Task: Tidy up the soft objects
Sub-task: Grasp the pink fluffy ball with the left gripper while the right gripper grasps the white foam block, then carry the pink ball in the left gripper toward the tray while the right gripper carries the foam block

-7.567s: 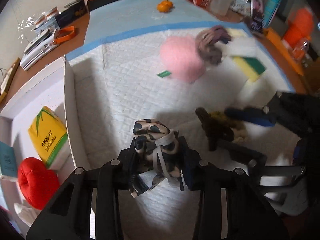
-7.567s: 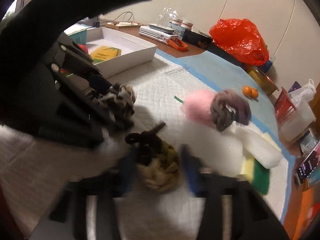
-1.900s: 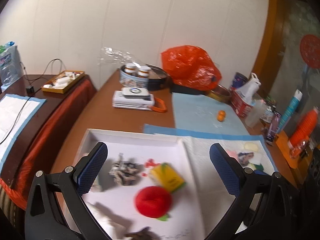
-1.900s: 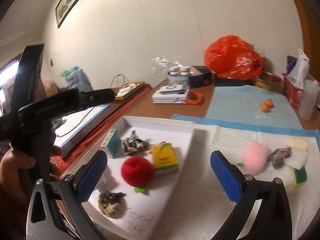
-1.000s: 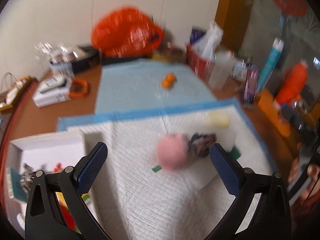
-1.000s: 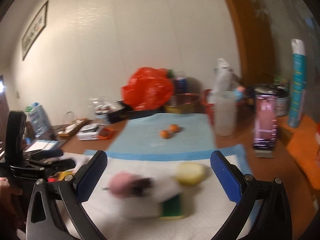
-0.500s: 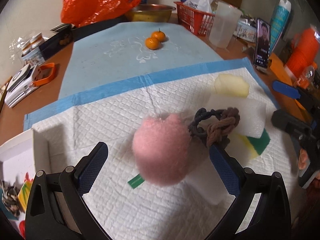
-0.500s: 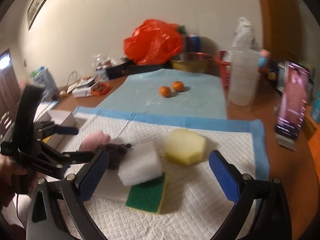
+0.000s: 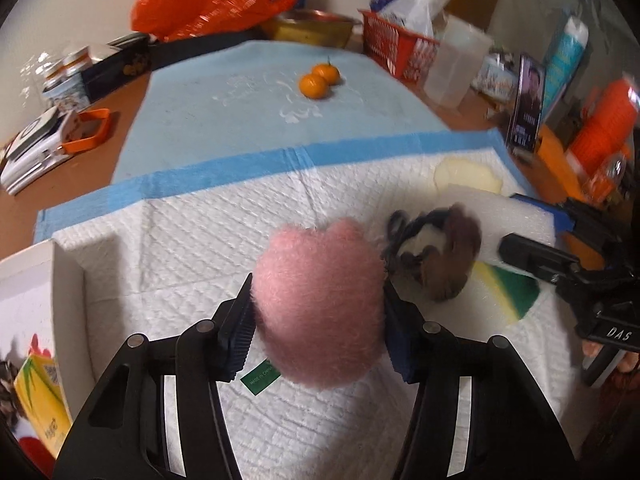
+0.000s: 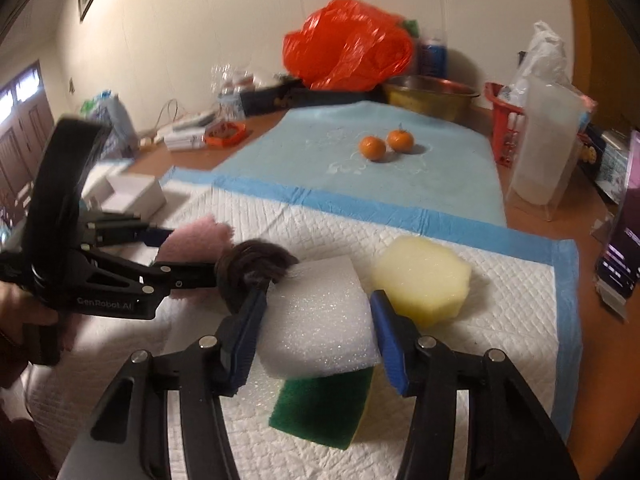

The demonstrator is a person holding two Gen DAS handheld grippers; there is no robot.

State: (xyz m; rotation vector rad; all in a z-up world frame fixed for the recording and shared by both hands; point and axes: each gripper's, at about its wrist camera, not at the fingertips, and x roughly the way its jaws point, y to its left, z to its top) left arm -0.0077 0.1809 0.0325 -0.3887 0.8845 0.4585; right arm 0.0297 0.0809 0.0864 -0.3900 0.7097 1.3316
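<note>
A pink fluffy ball (image 9: 320, 304) lies on the white quilted pad (image 9: 192, 240). My left gripper (image 9: 318, 324) is closing on it, and both pads touch its sides. My right gripper (image 10: 316, 332) is closing on a white foam block (image 10: 320, 316), its pads against the block's flanks. That block rests on a green-and-yellow sponge (image 10: 324, 404). A dark knotted scrunchie (image 10: 256, 268) sits between ball and block. A pale yellow sponge (image 10: 420, 276) lies just beyond. In the right wrist view the left gripper (image 10: 188, 252) grips the pink ball (image 10: 200, 236).
A white box (image 9: 68, 300) at the pad's left edge holds a yellow pack (image 9: 40, 400) and other soft things. Two tangerines (image 9: 318, 80) lie on the blue mat behind. A red basket (image 9: 394, 46), a clear jug (image 9: 456, 68) and bottles crowd the far right.
Both grippers have sunk lower and their jaws have come together from wide open, the left around the pink ball, the right around the white foam block.
</note>
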